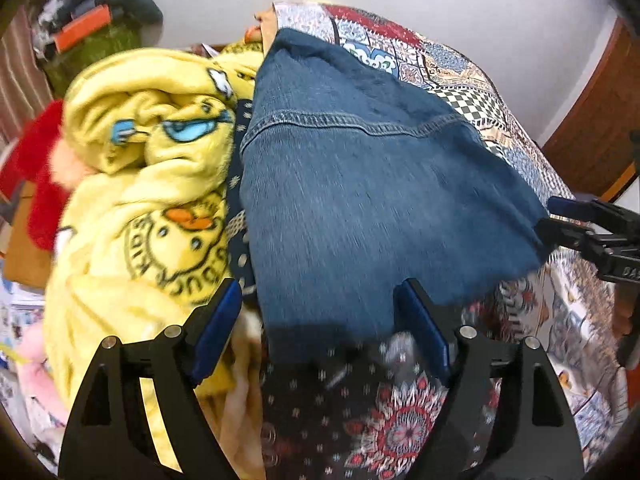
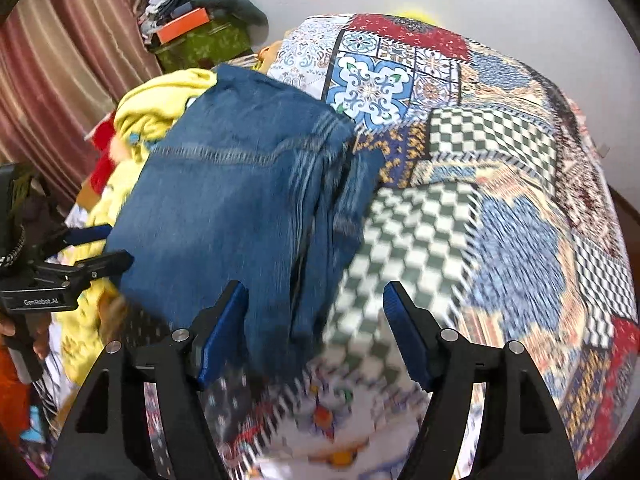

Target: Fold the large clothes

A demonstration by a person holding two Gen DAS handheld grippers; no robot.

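Note:
A pair of blue denim jeans [image 1: 360, 184] lies folded on the patchwork bedspread [image 1: 460, 80], with a stitched seam across it. My left gripper [image 1: 320, 320] is open with its blue pads either side of the jeans' near edge. In the right wrist view the jeans [image 2: 240, 208] lie left of centre, folded layers showing on their right side. My right gripper [image 2: 316, 324] is open over the jeans' near right corner. The right gripper also shows in the left wrist view [image 1: 560, 220] at the jeans' right corner. The left gripper shows in the right wrist view [image 2: 100, 248] at the jeans' left edge.
A yellow cartoon fleece blanket [image 1: 152, 184] is heaped left of the jeans, with a red plush item [image 1: 44, 184] beyond it. A dark patterned cloth [image 1: 340, 412] lies under the near edge. Striped curtains [image 2: 60, 80] and a cluttered green box [image 2: 204, 40] stand at the back left.

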